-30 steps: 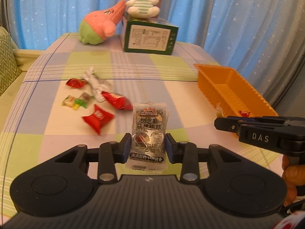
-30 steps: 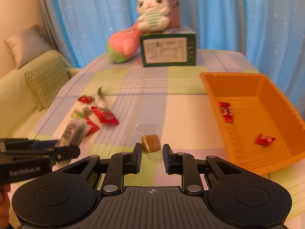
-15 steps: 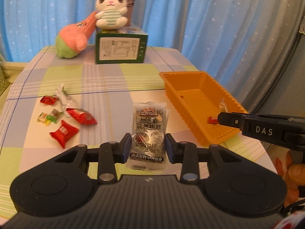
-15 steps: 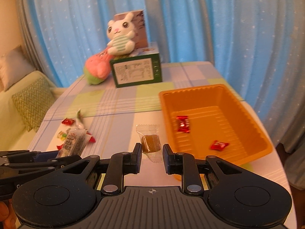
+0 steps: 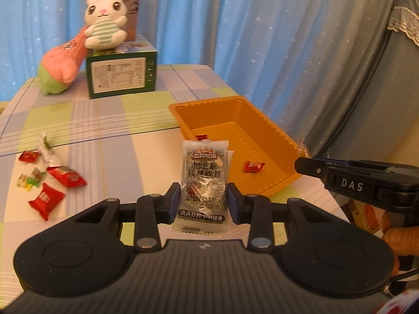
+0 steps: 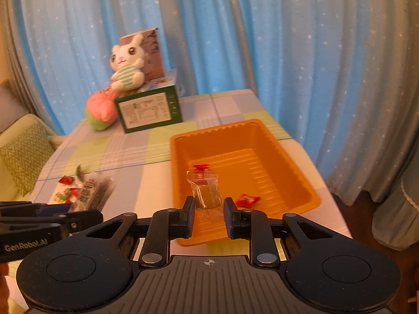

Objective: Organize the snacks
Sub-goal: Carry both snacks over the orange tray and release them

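The left gripper [image 5: 203,201] was closed on a grey-speckled snack packet [image 5: 204,183], its blue-edged pads pinching the packet's lower half from both sides. The packet stood upright between the fingers, clear at its crimped top and bottom seams, with dark printed characters down the front and a white strip of text near the base. It hung above the checked tablecloth [image 5: 117,120], just in front of the near left corner of the orange tray [image 5: 235,110].

The right gripper [image 6: 208,210] was clamped narrowly on a small clear-wrapped brown sweet [image 6: 205,195]. The wrapper was transparent and crinkled, with a square brown block inside and a flat sealed flap standing up above it. It hung over the tray's near left part.

The tray [image 6: 288,151] was a ribbed rectangular tub holding 2 red-wrapped candies [image 6: 247,200], 1 near the front and 1 further back, partly hidden behind the held sweet.

On the cloth to the left lay a loose cluster of snacks [image 5: 52,180]: several red wrappers, a green-and-yellow 1 and a silvery 1. At the far end a white rabbit plush [image 5: 104,23] sat on a green box [image 5: 121,74], beside a pink-and-green plush [image 5: 61,68].
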{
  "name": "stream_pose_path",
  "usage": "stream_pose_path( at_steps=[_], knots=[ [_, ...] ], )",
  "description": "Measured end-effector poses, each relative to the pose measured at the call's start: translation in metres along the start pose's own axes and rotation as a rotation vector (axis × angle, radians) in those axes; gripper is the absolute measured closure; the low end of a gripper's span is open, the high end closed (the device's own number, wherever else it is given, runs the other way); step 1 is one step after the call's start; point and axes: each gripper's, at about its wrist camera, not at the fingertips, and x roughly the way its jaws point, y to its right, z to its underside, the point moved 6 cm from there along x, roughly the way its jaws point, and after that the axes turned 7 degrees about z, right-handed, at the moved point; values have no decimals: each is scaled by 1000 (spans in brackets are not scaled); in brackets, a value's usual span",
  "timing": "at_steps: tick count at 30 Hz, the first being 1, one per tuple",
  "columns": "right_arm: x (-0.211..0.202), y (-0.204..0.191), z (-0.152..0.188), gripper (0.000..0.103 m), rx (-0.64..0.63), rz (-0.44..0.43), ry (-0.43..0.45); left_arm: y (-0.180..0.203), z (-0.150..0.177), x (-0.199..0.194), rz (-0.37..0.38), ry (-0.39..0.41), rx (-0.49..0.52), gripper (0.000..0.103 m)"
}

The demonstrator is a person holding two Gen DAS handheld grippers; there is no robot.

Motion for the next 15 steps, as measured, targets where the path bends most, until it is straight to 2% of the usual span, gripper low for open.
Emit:
stream_pose_path(
  at_steps=[7,15],
  knots=[
    [5,29,-4,79,22,28,1,18,-12,21,28,-10,10,69],
    [19,45,-11,79,29,21,2,30,-28,48,49,-11,17,69]
  ],
)
